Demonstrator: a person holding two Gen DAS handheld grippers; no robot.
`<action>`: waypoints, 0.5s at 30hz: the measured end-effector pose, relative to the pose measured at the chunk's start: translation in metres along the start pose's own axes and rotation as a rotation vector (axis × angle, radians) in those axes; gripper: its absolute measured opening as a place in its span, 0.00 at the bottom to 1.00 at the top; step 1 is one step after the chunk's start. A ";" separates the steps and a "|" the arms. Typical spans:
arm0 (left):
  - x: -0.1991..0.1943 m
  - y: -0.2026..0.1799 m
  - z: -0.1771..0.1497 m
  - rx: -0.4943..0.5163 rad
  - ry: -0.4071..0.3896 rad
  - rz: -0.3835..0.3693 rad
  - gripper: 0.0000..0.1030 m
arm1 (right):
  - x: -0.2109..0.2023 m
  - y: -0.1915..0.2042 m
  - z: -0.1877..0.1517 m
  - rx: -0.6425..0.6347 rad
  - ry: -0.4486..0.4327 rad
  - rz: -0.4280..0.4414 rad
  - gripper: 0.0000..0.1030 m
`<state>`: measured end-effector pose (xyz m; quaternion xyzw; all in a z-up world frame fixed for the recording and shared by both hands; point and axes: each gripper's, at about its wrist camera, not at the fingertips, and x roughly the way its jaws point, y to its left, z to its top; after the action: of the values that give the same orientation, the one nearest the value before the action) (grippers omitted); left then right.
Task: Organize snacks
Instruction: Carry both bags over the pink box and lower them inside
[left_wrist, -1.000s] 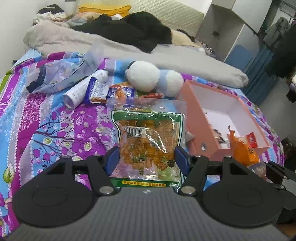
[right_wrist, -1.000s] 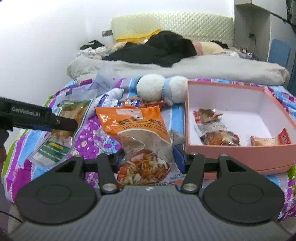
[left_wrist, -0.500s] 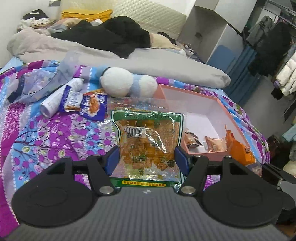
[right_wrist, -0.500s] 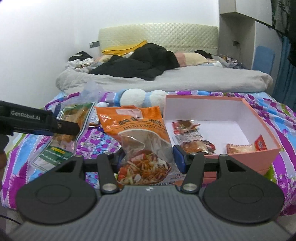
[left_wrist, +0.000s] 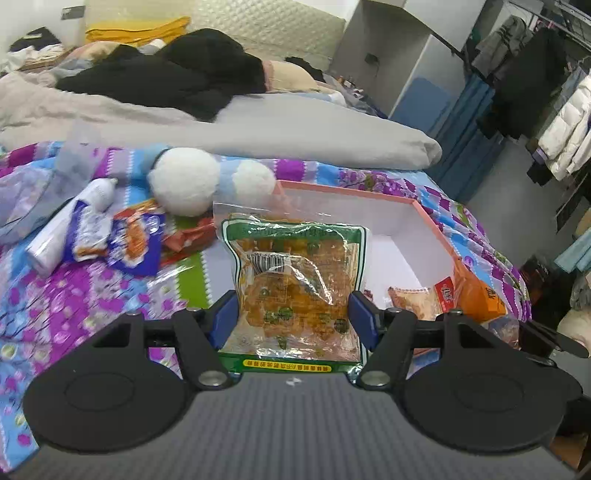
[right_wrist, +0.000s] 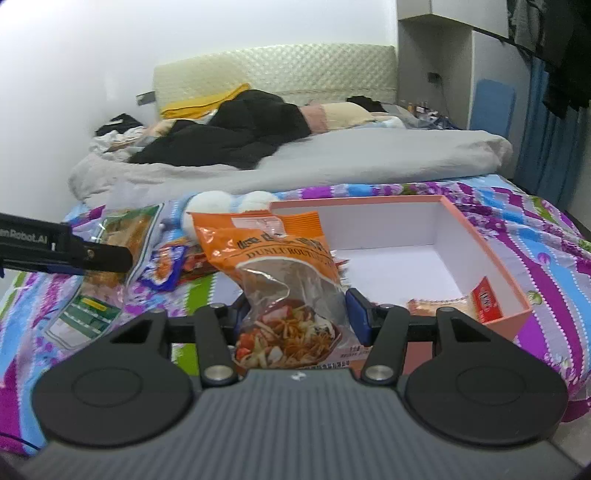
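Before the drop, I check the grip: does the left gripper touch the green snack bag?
Touching: in the left wrist view, both pads of the left gripper press the green snack bag.

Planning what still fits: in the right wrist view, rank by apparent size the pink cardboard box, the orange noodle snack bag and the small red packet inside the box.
1. Pink cardboard box, largest.
2. Orange noodle snack bag; held close to the camera, so it looks bigger than it is.
3. Small red packet, smallest.

Room was pretty lived-in: a bed (right_wrist: 517, 229) with a purple floral sheet, a grey duvet (right_wrist: 369, 155) and a quilted cream headboard (right_wrist: 273, 70) sat against a white wall (right_wrist: 74, 74), coats (left_wrist: 554, 96) hung right.
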<state>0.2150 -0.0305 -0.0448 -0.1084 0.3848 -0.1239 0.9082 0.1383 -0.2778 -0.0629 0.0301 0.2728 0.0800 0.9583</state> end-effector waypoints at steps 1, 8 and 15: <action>0.008 -0.004 0.005 0.006 0.005 -0.005 0.67 | 0.004 -0.005 0.002 0.004 0.004 -0.011 0.54; 0.073 -0.026 0.035 0.020 0.070 -0.052 0.67 | 0.045 -0.036 0.017 0.050 0.039 -0.060 0.54; 0.131 -0.039 0.055 0.037 0.125 -0.053 0.68 | 0.096 -0.059 0.024 0.073 0.111 -0.077 0.54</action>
<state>0.3373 -0.1024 -0.0844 -0.0936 0.4354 -0.1615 0.8807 0.2394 -0.3195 -0.0980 0.0502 0.3291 0.0345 0.9423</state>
